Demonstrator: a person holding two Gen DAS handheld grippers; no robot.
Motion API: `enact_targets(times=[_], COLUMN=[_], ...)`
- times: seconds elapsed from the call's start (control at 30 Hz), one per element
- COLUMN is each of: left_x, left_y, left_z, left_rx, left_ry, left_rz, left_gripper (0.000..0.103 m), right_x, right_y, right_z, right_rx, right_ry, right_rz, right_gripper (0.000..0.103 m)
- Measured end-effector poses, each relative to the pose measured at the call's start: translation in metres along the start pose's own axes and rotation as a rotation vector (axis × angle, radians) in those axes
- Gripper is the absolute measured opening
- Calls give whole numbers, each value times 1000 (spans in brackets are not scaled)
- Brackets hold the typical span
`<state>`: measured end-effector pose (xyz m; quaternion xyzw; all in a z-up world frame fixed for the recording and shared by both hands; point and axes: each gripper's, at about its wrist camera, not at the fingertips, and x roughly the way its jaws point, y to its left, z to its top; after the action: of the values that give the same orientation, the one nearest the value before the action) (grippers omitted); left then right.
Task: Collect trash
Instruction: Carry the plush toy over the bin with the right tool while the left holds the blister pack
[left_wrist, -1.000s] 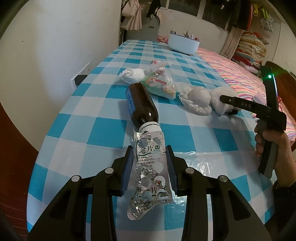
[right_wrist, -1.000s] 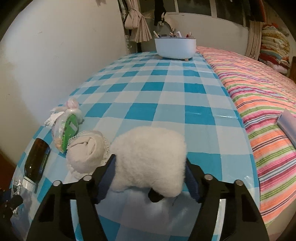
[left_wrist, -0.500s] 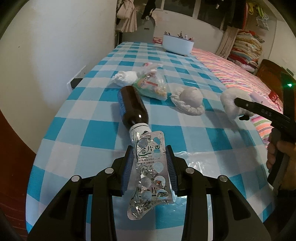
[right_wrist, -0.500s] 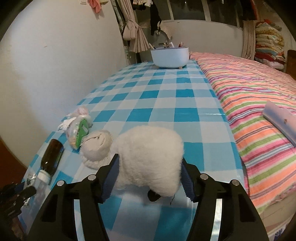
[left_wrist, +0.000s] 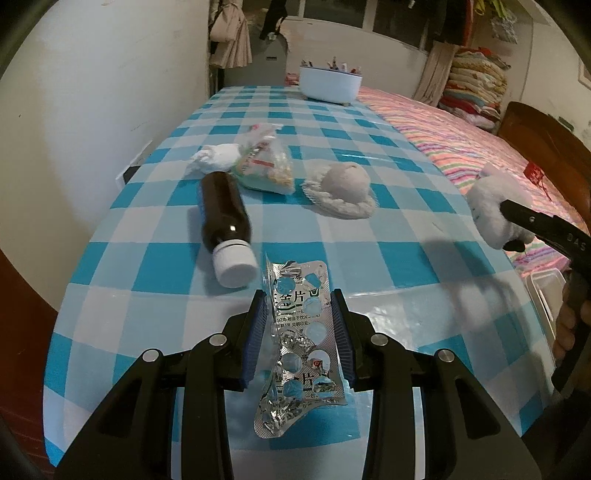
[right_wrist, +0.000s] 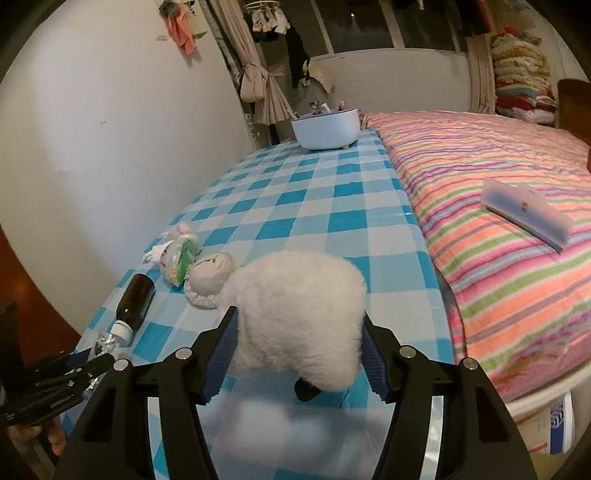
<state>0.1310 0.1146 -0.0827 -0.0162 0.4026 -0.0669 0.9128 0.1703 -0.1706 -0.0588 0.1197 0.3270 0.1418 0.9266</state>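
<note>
left gripper (left_wrist: 299, 314) clamps pill sheet (left_wrist: 301, 343) | right gripper (right_wrist: 299, 354) clamps fluffy toy (right_wrist: 295, 314) | bottle (left_wrist: 225, 221) lying near-left on table (left_wrist: 369, 122)

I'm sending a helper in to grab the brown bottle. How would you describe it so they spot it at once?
On the blue-and-white checked table by the white wall, look near the wall-side edge. The brown bottle lies on its side just in front of a crumpled white tissue and a clear snack bag. It is the only dark, hard item, with a white cap.
</note>
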Motion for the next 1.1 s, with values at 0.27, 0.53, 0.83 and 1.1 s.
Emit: enact_targets(times=[0.27,0.53,0.83,1.1], left_x=[-2,-4,-4,-1], left_y=[-27,-63,-114,-169], left_z=[-7,-15,-22,-25], left_rx=[38,85,146,230], left_ry=[7,11,26,40], left_rz=[-38,-88,-161,-222], left_gripper=[35,35,35,35], right_x=[-32,-62,-96,-128], right_y=[-22,-49,-86,-123], right_z=[-19,-33,-52,-72], right_rx=[66,117,200,300], right_ry=[-31,-77,-129,-168], right_rz=[-17,-42,-73,-108], right_gripper=[59,59,59,59])
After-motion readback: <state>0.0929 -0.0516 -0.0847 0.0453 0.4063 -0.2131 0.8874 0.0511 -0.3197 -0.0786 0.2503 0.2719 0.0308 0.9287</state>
